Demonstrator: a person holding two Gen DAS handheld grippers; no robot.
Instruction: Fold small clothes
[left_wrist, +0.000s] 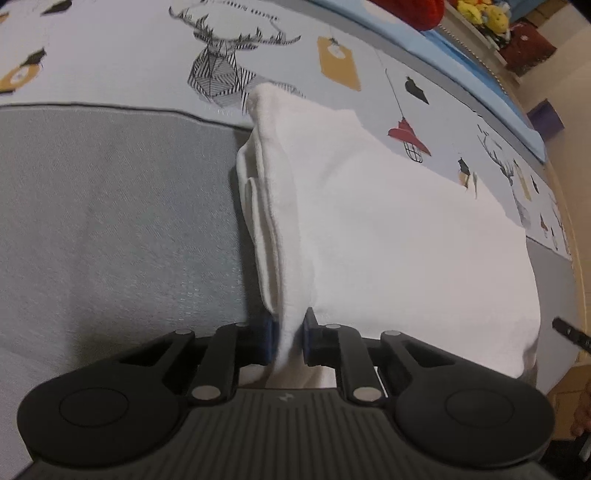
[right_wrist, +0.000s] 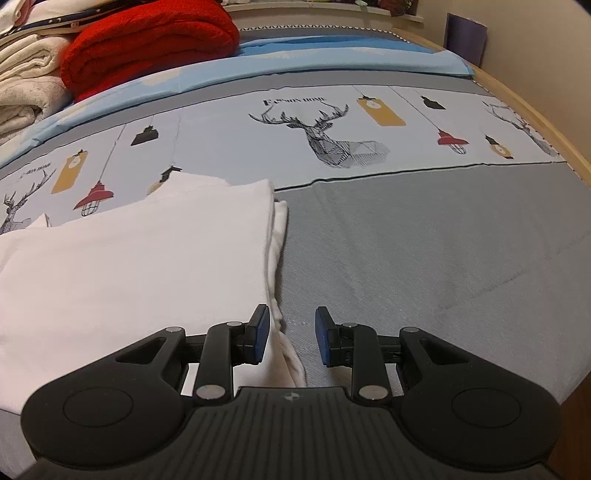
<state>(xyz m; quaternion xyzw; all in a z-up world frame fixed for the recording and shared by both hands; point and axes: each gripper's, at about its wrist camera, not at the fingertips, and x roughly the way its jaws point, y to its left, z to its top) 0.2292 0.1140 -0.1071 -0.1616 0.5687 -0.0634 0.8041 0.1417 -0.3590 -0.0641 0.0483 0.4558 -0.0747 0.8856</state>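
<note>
On bed sheet (right_wrist: 424, 240) | white garment (left_wrist: 388, 221) | left gripper (left_wrist: 288, 339) pinching edge

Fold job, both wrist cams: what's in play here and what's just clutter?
In play:
- white folded cotton garment on the bed
- left tongs, blue pads at its bunched edge
- right tongs, open beside its other edge

Clutter:
- red fleece blanket, rolled
- cream towels, stacked
- grey bedsheet with deer and lamp print
- purple box
</note>
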